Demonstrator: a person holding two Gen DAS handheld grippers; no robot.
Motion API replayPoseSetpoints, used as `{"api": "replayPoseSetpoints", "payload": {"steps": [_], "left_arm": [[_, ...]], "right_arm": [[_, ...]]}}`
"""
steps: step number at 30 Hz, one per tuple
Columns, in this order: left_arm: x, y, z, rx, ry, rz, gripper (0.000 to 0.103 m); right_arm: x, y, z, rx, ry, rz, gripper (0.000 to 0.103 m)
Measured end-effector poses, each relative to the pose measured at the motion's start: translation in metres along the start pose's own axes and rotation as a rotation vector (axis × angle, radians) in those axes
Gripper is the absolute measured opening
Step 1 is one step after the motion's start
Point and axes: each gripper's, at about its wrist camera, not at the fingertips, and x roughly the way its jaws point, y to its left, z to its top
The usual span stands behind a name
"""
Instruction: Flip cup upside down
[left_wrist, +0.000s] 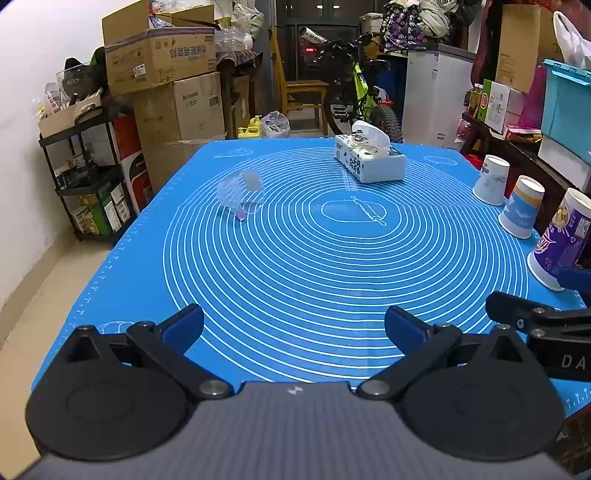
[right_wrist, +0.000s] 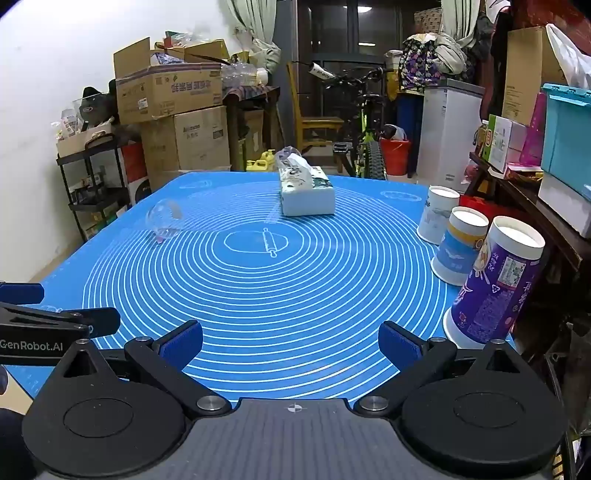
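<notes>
1. A blue silicone baking mat (left_wrist: 295, 258) with white rings covers the surface across both views.
2. A tissue box (left_wrist: 369, 160) sits at upper centre of the mat.
3. Three paper cups stand upside down along the right edge: purple (right_wrist: 491, 291), blue-and-yellow (right_wrist: 460, 245), white (right_wrist: 437, 214).
4. A clear plastic cup (left_wrist: 240, 195) lies tilted on the mat, upper left.
5. The left claw (left_wrist: 293, 326) and right claw (right_wrist: 290, 341) gape wide, holding nothing.
</notes>
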Motion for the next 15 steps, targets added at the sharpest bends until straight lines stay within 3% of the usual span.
{"api": "replayPoseSetpoints", "payload": {"steps": [15], "left_arm": [[-0.002,0.009,0.003,-0.022,-0.006,0.001,0.103]], "right_arm": [[-0.003,0.004,0.000,0.003,-0.004,0.000,0.101]]}}
